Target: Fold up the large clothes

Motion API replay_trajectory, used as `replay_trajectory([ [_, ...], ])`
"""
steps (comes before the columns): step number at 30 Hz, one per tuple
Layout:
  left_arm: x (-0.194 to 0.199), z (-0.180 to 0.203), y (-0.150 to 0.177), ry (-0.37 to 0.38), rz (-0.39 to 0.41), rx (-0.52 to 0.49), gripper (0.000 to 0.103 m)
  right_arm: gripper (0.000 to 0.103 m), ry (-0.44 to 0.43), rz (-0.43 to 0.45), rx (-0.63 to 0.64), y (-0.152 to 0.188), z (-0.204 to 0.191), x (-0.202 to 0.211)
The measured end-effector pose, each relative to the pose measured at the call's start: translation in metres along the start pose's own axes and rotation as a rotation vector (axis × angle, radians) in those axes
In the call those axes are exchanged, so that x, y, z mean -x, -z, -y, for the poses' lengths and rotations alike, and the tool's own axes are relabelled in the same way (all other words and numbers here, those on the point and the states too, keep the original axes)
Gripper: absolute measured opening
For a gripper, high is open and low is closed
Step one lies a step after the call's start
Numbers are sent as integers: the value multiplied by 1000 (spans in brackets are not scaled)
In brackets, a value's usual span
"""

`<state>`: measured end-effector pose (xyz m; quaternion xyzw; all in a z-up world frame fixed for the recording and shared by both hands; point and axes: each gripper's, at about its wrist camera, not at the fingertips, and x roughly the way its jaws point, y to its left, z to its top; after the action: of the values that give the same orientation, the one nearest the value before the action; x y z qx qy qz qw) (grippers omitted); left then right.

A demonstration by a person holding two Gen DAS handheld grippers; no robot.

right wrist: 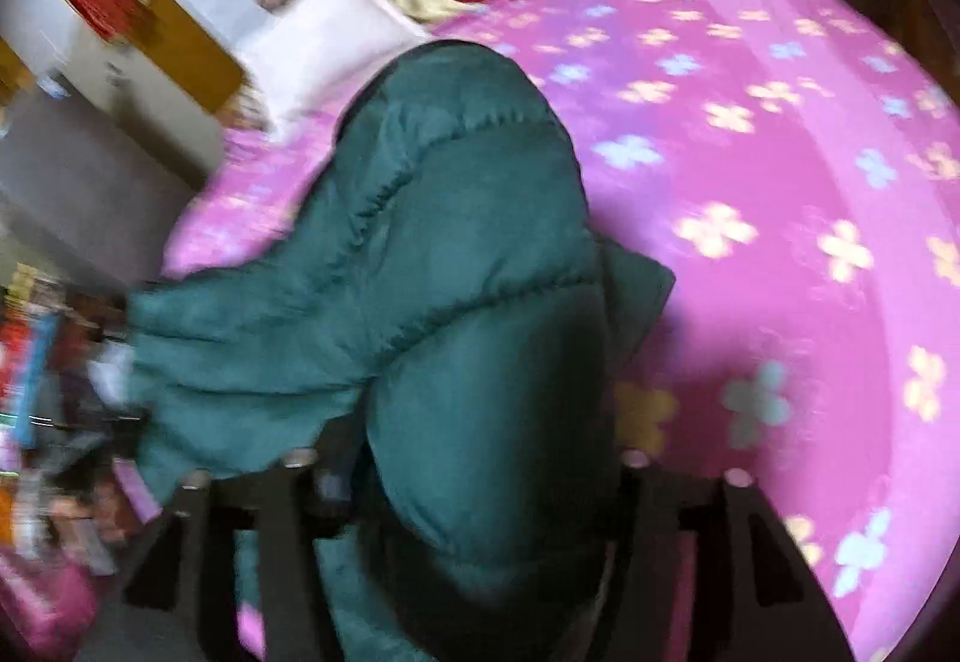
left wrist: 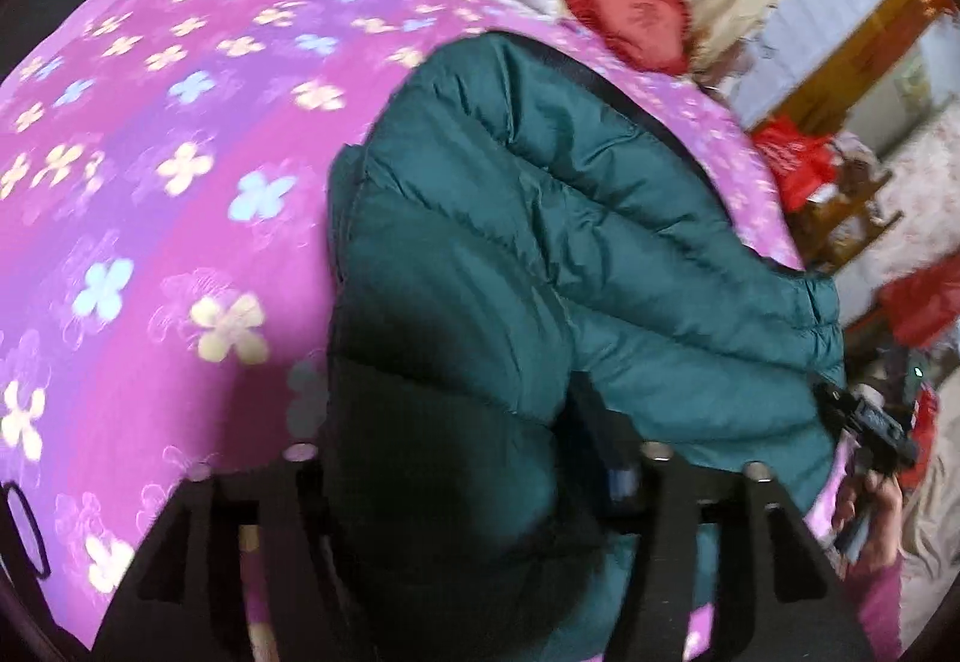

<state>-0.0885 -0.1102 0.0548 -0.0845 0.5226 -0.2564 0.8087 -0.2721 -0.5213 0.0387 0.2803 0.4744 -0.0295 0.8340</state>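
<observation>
Bed (left wrist: 150,182) carries teal jacket (left wrist: 540,242), long axis running from both hand-held grippers toward the pillows; left hand-held gripper (left wrist: 468,482) and right hand-held gripper (right wrist: 474,482) each pinch a bunched near edge, equally near, so the fold goes forward.

claw tips: buried under teal jacket (left wrist: 540,254) | room clutter (right wrist: 42,362): motion-blurred, unreadable | jacket hem: cut off below
</observation>
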Motion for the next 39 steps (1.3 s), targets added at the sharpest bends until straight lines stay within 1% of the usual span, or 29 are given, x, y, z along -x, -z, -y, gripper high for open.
replay_trajectory([
  [1,0,1,2,-34,19,-2,66,81,24,0,3,1,-1,-5],
  [2,1,1,4,-58,36,-3,66,84,49,8,9,1,-3,-9],
  [4,12,6,8,-109,71,7,66,85,77,17,2,2,-6,-6],
  [6,25,11,14,-151,110,-3,66,85,111,30,5,4,-10,6],
  [9,46,20,21,-219,185,-43,66,86,165,87,40,8,-20,28],
  [10,50,22,24,-235,201,-56,66,86,169,99,43,8,-22,33],
  [14,61,35,33,-285,241,-104,66,86,137,149,46,19,-35,58],
  [21,64,63,52,-327,294,-148,66,87,95,251,132,41,-81,81],
  [25,60,79,64,-343,302,-166,66,87,52,278,173,58,-106,83],
  [29,59,93,73,-338,308,-184,66,87,23,313,209,75,-128,83],
  [34,63,103,82,-331,323,-187,66,87,9,318,225,89,-147,78],
  [39,67,111,90,-347,344,-205,66,88,25,318,261,101,-162,74],
])
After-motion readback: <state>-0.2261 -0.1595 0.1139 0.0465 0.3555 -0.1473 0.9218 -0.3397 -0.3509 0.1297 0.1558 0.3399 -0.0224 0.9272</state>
